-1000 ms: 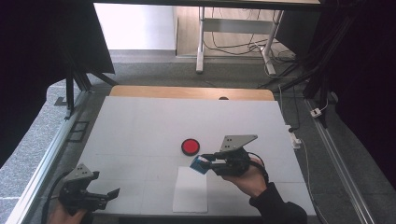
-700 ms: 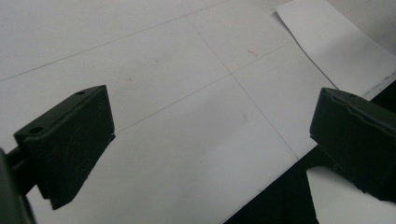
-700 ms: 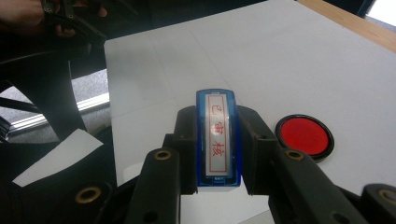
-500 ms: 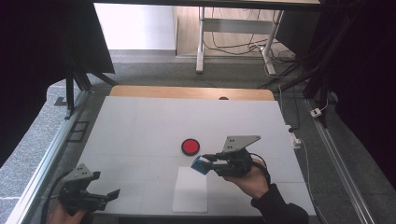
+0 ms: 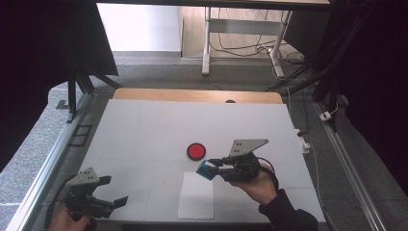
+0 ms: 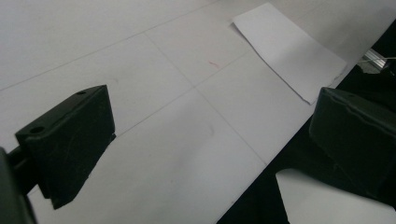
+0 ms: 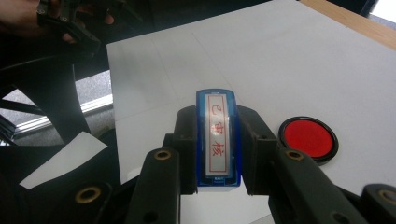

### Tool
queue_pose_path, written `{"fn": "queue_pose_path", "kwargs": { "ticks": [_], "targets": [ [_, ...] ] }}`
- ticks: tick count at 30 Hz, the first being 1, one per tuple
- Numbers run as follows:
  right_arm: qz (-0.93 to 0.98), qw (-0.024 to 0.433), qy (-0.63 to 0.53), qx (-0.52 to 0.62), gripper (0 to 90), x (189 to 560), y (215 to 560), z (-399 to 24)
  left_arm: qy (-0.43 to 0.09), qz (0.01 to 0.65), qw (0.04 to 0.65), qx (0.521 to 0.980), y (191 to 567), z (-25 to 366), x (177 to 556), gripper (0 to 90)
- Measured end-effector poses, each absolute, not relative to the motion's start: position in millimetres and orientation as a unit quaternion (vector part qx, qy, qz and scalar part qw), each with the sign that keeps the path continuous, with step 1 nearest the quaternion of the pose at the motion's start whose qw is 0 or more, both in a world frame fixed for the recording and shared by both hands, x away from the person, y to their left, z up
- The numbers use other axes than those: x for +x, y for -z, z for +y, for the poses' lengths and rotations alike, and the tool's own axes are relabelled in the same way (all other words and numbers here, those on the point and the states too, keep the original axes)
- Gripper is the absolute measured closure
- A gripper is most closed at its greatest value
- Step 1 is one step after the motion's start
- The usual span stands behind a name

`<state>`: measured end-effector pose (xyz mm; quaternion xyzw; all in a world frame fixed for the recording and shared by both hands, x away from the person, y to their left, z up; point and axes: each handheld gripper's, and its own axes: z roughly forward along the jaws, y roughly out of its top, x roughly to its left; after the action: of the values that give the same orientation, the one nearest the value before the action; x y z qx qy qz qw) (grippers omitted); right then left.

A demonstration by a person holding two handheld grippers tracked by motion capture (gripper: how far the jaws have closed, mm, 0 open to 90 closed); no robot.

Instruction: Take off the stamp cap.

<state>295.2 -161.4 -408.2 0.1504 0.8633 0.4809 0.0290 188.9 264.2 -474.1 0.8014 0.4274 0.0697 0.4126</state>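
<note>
My right gripper (image 5: 212,167) is shut on a blue stamp (image 5: 206,169) and holds it just above the far edge of a white paper sheet (image 5: 196,199). In the right gripper view the stamp (image 7: 218,140) sits upright between the two jaws, its white label with red characters facing the camera. A round red ink pad (image 5: 196,151) lies on the table just beyond the stamp, and also appears at the right of the right gripper view (image 7: 309,138). My left gripper (image 5: 113,191) hovers at the front left corner, open with nothing between its fingers (image 6: 70,140). The paper sheet (image 6: 289,49) lies ahead of it.
The white table top (image 5: 144,125) has a wooden strip (image 5: 192,95) along its far edge. Metal rails run along both sides of the table. A person's hand with the left gripper (image 7: 70,18) shows far off in the right gripper view.
</note>
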Motion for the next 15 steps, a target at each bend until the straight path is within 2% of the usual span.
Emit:
{"fn": "queue_pose_path", "kwargs": {
  "ticks": [7,15],
  "targets": [
    [0.868,0.036,-0.476,0.138,71.5,294,407,-161,-0.073,0.404,0.457,0.789,471,262,194,0.0],
    [0.867,0.033,-0.480,0.130,71.4,293,405,-161,-0.071,0.374,0.451,0.807,469,240,207,0.0]
  ]
}}
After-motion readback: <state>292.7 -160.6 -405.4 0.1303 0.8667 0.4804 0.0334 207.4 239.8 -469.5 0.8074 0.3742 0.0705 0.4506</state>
